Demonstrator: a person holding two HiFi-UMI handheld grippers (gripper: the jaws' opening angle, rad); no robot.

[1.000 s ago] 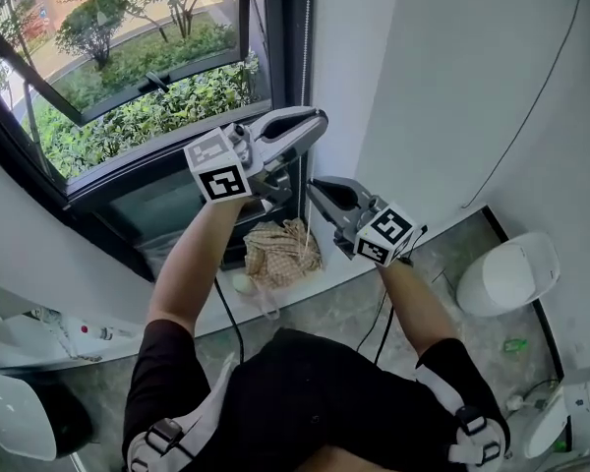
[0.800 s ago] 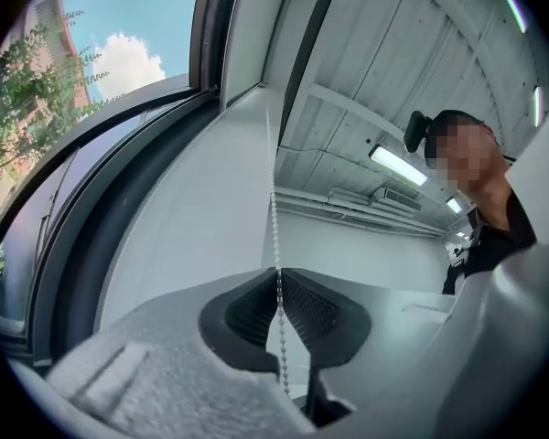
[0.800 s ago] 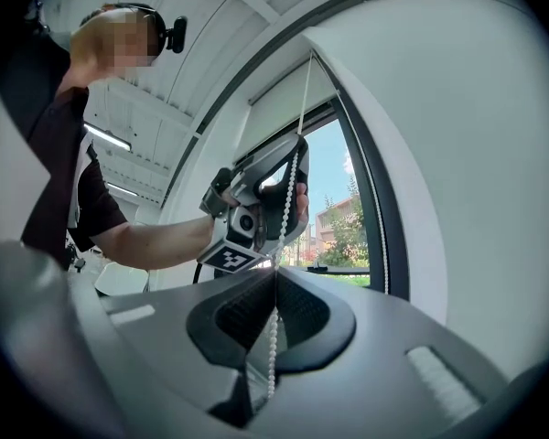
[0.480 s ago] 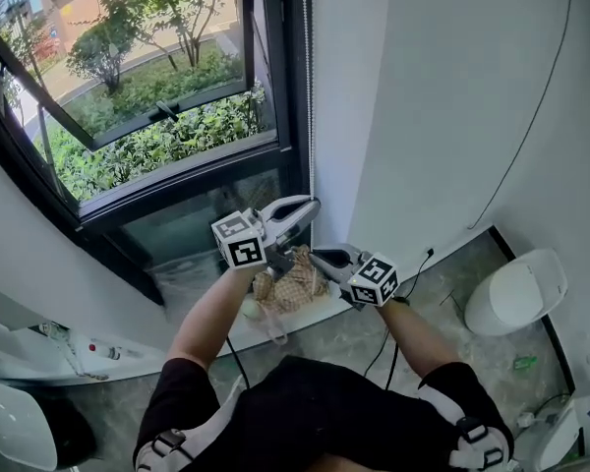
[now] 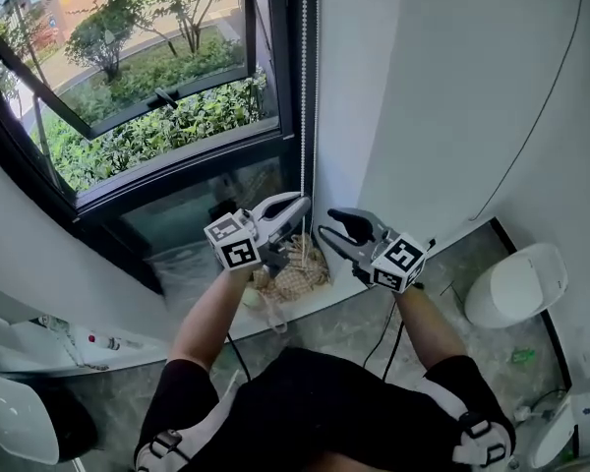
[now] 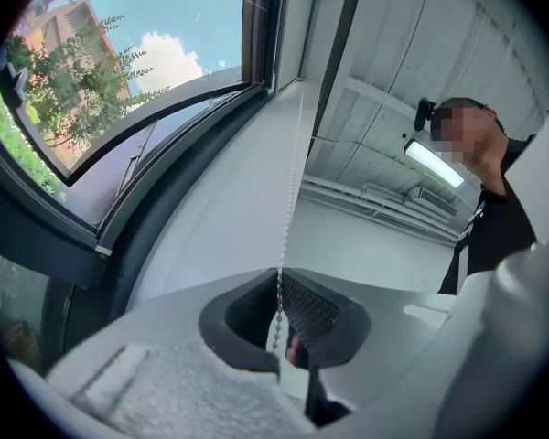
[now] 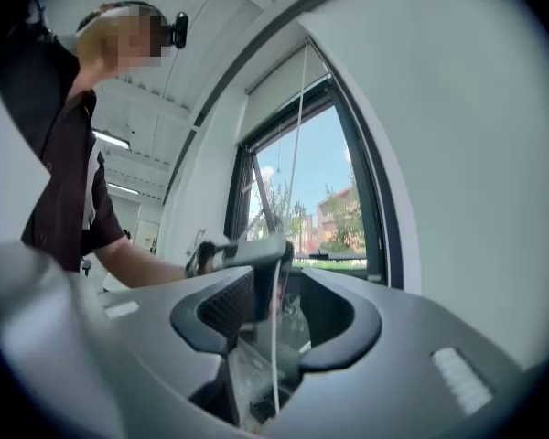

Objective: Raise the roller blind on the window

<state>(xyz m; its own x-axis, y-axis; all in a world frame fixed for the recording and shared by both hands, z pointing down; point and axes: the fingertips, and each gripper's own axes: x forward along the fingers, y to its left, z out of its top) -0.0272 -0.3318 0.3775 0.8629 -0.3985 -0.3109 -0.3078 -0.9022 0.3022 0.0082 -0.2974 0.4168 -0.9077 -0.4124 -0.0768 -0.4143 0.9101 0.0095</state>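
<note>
A white bead chain [image 5: 304, 87] hangs down beside the dark window frame [image 5: 287, 77]. My left gripper [image 5: 300, 205] is shut on the chain low down, just above the sill. In the left gripper view the chain [image 6: 291, 199] runs straight up from between the closed pads of that gripper [image 6: 279, 323]. My right gripper [image 5: 328, 224] sits just right of it, its jaws opening. In the right gripper view the chain [image 7: 293, 154] passes loosely through the gap of the right gripper [image 7: 276, 314], touching neither pad, with the left gripper [image 7: 247, 254] just beyond. The blind itself is out of the head view.
A beige mesh bundle [image 5: 293, 275] lies on the sill below the grippers. The white wall [image 5: 442, 96] carries a thin cable. A white toilet [image 5: 516, 283] stands at the right, and a black cord [image 5: 385, 332] trails on the grey floor.
Both grippers have come down along the chain from chest height to just above the sill. The right gripper's jaws, closed before, now stand apart and it has shifted slightly right.
</note>
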